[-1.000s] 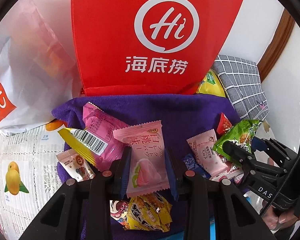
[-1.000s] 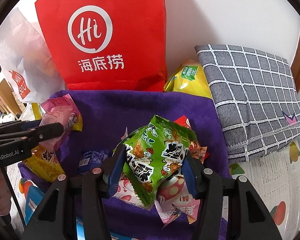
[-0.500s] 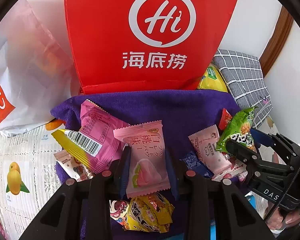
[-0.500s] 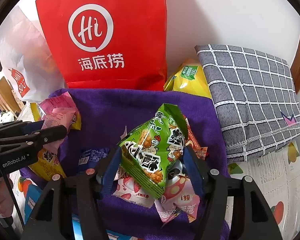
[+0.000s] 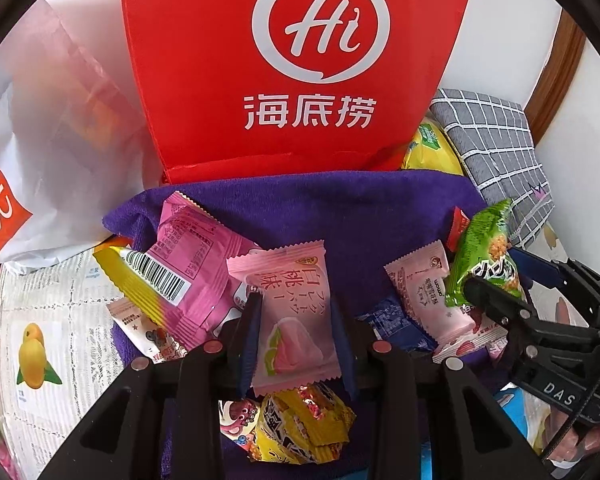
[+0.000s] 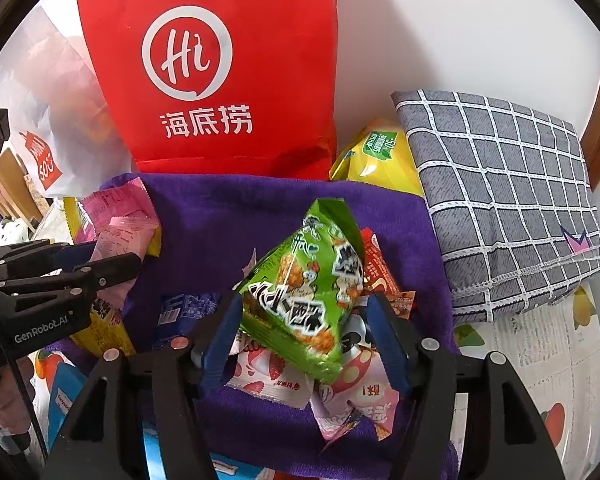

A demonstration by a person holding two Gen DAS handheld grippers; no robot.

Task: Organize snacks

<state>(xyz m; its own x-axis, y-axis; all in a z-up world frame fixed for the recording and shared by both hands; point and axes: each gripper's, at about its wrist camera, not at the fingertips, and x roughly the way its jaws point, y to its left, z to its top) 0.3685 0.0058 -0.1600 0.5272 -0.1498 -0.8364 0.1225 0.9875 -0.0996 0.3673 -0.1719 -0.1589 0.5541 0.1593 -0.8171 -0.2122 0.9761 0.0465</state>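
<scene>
Standing almost upright between the blue pads of the left tool [image 5: 296, 344], the pale pink peach packet [image 5: 290, 312] runs its long axis up the frame, its Japanese lettering upside down and a peach picture at its lower end. The tool is clamped on the packet's lower half, low in the centre of the left wrist view, above the purple towel [image 5: 340, 212].

The right tool [image 6: 306, 340] is closed on a green snack bag [image 6: 306, 288], gripped near its bottom seam; the bag tilts up and slightly right at the centre of the right wrist view, bold black-and-white Chinese characters across its face.

More snacks lie on the towel: a larger pink packet with a barcode [image 5: 188, 264] left of centre, a small pink wrapper [image 5: 428, 292] to the right, a dark blue wrapper [image 5: 396, 324] beside it, and a yellow packet [image 5: 304, 428] at the bottom.

Behind the towel stands a red paper bag [image 5: 296, 64] printed "Hi" and 海底捞; what it holds is hidden. A white plastic bag [image 5: 40, 152] sits at upper left, a grey checked cushion [image 6: 500, 192] at right, with a yellow pack [image 6: 376, 160] between cushion and red bag.
</scene>
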